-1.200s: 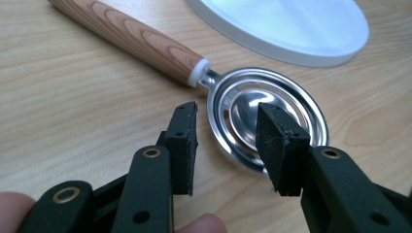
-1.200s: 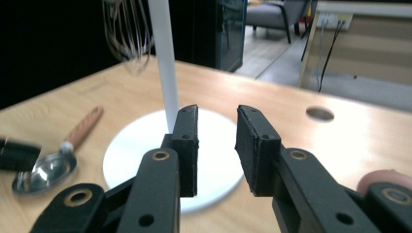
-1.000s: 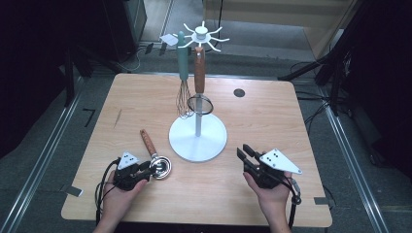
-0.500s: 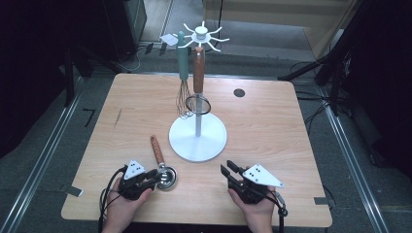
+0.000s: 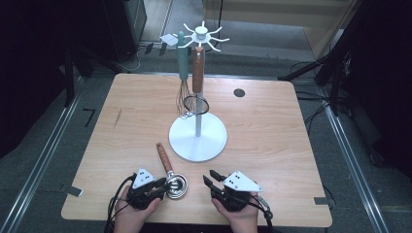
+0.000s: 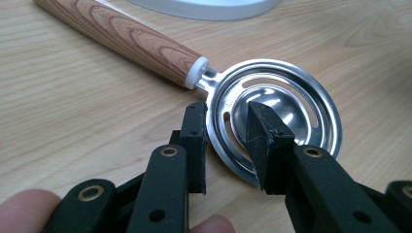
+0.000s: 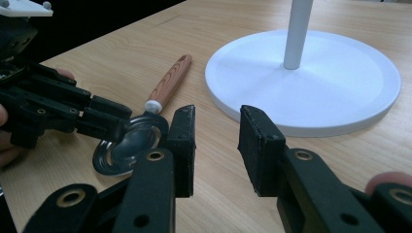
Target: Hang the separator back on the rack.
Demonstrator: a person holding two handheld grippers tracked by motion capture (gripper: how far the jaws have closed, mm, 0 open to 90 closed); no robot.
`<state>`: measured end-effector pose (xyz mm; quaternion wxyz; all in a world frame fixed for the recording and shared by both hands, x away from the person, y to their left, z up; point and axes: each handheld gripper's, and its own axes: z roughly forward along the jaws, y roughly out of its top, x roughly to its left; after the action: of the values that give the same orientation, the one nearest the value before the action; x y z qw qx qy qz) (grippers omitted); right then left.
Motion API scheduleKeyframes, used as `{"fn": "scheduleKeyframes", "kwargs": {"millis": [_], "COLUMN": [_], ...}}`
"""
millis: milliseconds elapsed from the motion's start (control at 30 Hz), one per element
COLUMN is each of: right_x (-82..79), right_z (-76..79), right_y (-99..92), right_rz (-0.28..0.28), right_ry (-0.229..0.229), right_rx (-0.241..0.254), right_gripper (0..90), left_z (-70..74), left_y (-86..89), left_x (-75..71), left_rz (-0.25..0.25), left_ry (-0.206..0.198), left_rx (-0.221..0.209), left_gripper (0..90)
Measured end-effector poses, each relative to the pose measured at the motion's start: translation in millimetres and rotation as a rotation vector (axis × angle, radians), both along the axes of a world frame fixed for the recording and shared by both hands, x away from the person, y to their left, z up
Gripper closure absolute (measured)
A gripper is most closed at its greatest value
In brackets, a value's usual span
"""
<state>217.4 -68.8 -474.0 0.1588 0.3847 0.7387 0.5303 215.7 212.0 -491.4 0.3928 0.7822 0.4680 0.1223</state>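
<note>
— Egg separator (image 5: 175, 186) is lying flat on the table (image 5: 272, 131), near the front edge, with its wood-grain handle (image 5: 164, 157) pointing up toward the white rack (image 5: 198, 137). What's the left hand got?

— Left tongs (image 5: 162, 185) are clamped on the rim of the steel bowl: one pad outside the edge, the other inside the slotted dish. Grip looks made, but the tool sits on the wood, not yet lifted.

— And the right?

— Right tongs (image 5: 209, 176) hover just beside it, a narrow gap between the jaws and nothing in it. They're pointed at the separator, maybe ready to help.

— So how far along?

— Early, I'd say. A whisk (image 5: 183, 73) and a strainer (image 5: 197, 82) already hang from the rack's pegs; this one looks to be next, so lifting and hooking are all ahead.

— Describe it once more?

— Shiny round metal cup with curved slots, a white collar, then a reddish-brown wooden handle.
</note>
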Motion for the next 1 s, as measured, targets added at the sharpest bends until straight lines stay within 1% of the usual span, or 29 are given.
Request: {"fn": "scheduleKeyframes", "kwargs": {"millis": [67, 200, 267, 333, 433, 567, 633, 800, 900, 1000], "right_x": [-0.7, -3.2, -5.5, -7.2, -9.6, -10.0, -9.2, -5.9, -4.4, -3.6], "right_z": [-1.2, -4.9, -6.4, -8.2, -11.0, -15.7, -18.1, -25.6, -28.2, -28.5], "right_y": [2.8, 11.3, 16.7, 21.4, 28.1, 33.8, 35.6, 37.4, 37.9, 37.3], "right_rz": [0.003, 0.021, 0.039, 0.062, 0.081, 0.088, 0.099, 0.096, 0.096, 0.097], "right_ry": [0.011, 0.024, 0.036, 0.041, 0.063, 0.103, 0.119, 0.186, 0.199, 0.202], "right_rx": [-0.003, -0.021, -0.023, -0.024, -0.024, -0.042, -0.060, -0.091, -0.109, -0.118], "right_gripper": [69.3, 70.8, 76.4, 84.0, 89.7, 90.0, 90.0, 90.0, 90.0, 90.0], "left_z": [0.0, -0.5, -0.7, -1.0, -1.4, -1.7, -1.8, -0.9, 2.2, 4.9], "left_y": [-4.6, -11.5, -14.6, -17.6, -21.6, -25.9, -27.7, -28.2, -24.2, -18.3], "left_x": [-2.0, -4.7, -6.0, -6.6, -7.5, -9.7, -10.5, -10.9, -10.4, -9.4], "left_rz": [-0.011, -0.018, -0.021, -0.027, -0.036, -0.044, -0.049, -0.058, -0.053, -0.067], "left_ry": [-0.005, 0.000, 0.003, 0.001, 0.001, 0.000, 0.001, 0.007, -0.003, -0.014], "left_rx": [0.010, 0.005, 0.001, -0.001, -0.002, -0.003, -0.005, -0.016, -0.029, -0.051], "left_gripper": [69.8, 69.2, 68.6, 68.2, 67.5, 66.6, 66.2, 63.9, 62.1, 62.5]}}
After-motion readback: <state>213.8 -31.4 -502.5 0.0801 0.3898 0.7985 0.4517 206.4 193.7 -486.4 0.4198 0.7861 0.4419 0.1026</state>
